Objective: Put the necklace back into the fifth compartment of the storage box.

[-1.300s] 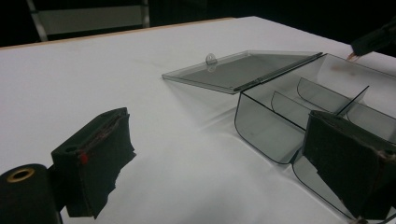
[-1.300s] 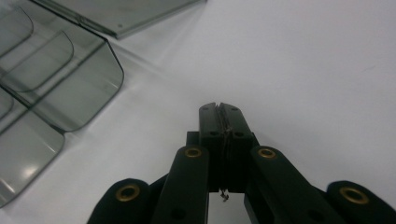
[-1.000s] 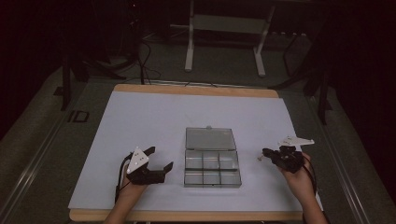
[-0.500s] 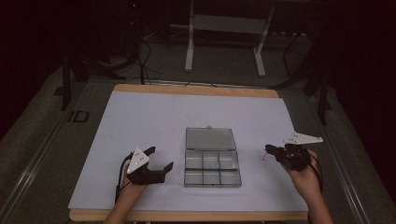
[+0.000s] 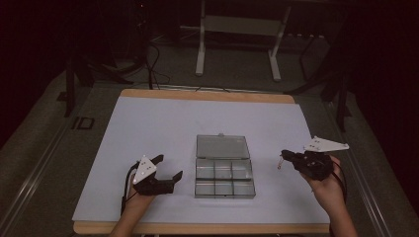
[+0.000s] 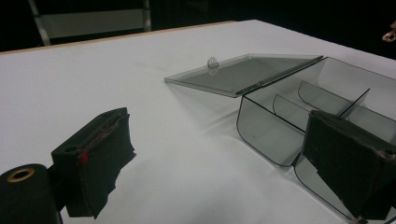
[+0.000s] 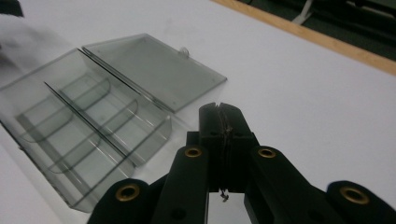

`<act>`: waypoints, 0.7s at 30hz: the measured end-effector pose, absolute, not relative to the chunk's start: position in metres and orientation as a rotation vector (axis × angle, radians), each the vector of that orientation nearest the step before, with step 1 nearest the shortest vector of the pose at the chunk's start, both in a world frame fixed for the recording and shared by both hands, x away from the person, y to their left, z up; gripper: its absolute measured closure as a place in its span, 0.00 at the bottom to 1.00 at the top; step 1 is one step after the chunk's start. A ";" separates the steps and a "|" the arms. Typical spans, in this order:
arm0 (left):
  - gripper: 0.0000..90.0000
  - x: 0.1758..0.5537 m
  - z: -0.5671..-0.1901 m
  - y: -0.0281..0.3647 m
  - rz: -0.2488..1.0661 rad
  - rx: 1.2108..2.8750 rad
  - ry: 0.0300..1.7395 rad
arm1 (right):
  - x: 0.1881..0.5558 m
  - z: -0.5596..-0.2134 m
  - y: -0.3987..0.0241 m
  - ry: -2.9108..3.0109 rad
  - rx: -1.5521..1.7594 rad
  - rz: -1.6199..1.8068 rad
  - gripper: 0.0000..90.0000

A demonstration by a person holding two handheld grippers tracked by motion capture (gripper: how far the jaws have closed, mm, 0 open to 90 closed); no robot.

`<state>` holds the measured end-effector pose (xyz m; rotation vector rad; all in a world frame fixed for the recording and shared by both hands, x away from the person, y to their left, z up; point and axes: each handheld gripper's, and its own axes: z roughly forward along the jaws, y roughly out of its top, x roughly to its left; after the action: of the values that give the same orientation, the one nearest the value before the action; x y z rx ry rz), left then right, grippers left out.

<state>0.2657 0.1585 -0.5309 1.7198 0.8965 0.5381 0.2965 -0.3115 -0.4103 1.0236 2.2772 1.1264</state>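
A clear plastic compartment box (image 5: 225, 178) lies open mid-table, its lid (image 5: 222, 146) folded flat behind it. My left gripper (image 5: 170, 166) rests on the white table left of the box, jaws open with nothing between them; in the left gripper view (image 6: 219, 140) the box (image 6: 280, 121) sits just ahead at right. My right gripper (image 5: 285, 156) hovers right of the box, shut on a tiny copper-coloured chain-like piece (image 5: 280, 165) that dangles under its tips. In the right gripper view (image 7: 219, 106) the jaws are pressed together on a thin strand, the box (image 7: 84, 126) to their left.
The white table (image 5: 163, 123) has a wooden edge at front and back. Several box compartments look empty. Beyond the far edge stand a metal stand (image 5: 237, 24) and cables on a dark floor.
My right gripper has risen and drifted slightly right, away from the box, still shut on the small piece. The left gripper and box have not moved.
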 end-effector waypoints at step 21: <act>0.10 0.265 -0.531 0.159 0.538 1.715 0.894 | 0.280 -0.378 -0.267 2.330 0.830 1.233 0.99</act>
<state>0.2651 0.1588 -0.5308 1.7152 0.8936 0.5384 0.2803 -0.2671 -0.3783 0.8297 2.3304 1.2325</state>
